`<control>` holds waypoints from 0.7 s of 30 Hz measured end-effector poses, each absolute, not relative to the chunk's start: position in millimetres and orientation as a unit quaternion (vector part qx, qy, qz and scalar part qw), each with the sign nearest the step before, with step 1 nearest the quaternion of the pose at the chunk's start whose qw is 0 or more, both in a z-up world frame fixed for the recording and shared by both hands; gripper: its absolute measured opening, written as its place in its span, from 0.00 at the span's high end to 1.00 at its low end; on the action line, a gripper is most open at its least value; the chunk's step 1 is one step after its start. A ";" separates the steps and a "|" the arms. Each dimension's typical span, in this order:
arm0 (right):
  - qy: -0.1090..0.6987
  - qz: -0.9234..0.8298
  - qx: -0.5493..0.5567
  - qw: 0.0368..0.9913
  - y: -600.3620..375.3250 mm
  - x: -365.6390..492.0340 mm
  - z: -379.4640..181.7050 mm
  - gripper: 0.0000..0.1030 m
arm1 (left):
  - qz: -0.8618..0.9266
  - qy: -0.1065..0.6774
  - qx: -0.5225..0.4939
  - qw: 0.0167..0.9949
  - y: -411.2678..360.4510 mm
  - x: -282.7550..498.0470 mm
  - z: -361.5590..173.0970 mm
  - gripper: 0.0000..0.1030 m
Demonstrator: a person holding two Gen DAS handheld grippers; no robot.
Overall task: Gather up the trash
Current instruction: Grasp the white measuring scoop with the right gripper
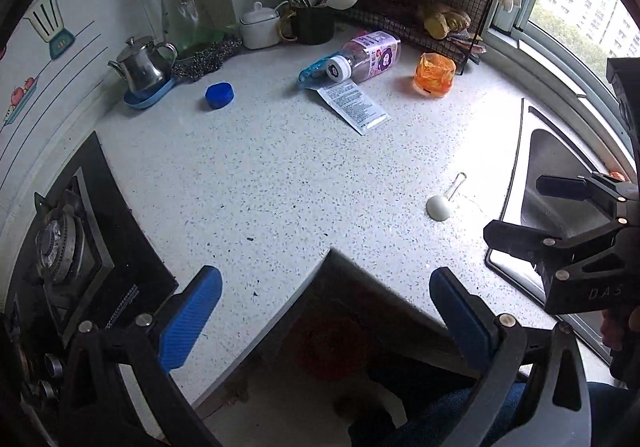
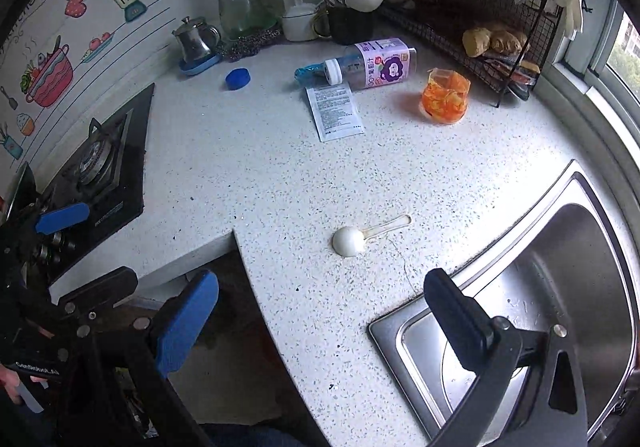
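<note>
Across the speckled white table (image 2: 248,151), trash is seen scattered between a black gas hob (image 2: 100,167) at nine o'clock and a steel sink (image 2: 560,287) at four o'clock. Largest is a plastic bottle (image 2: 372,63) lying on its side at twelve o'clock, purple-labelled, clear-bodied, its white cap pointed left against a crumpled blue wrapper (image 2: 308,72). Just beside it, at one o'clock, a crushed orange transparent cup (image 2: 445,97) is found upright. A flat white printed sachet (image 2: 335,112) is laid just below the bottle's cap. Near the centre a small white plastic scoop (image 2: 352,240) rests bowl-down, its handle pointed toward two o'clock. A blue bottle cap (image 2: 237,78) is placed at eleven o'clock, well apart from the scoop. The left tool (image 1: 326,311) is held wide open over the table's inner corner, gripping nothing. The right tool (image 2: 322,311) is likewise spread wide and empty, near the scoop.
</note>
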State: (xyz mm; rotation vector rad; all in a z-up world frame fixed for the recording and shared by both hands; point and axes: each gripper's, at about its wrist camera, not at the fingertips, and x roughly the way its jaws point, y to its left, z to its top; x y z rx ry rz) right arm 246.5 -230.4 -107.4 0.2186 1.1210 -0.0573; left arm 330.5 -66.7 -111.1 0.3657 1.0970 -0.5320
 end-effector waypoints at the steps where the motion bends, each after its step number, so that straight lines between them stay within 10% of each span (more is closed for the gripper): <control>1: 0.539 -0.029 0.108 0.835 -233.4 252.2 -114.2 0.00 | -0.246 0.517 0.175 0.801 -71.7 337.0 -116.0 0.00; 11: 0.599 -0.079 0.173 0.778 -263.9 289.1 -162.1 0.02 | -0.281 0.557 0.199 0.756 -109.7 386.4 -156.2 0.00; 21: 0.628 -0.121 0.194 0.744 -268.2 306.8 -186.3 0.28 | -0.315 0.570 0.215 0.728 -120.5 417.7 -176.0 0.00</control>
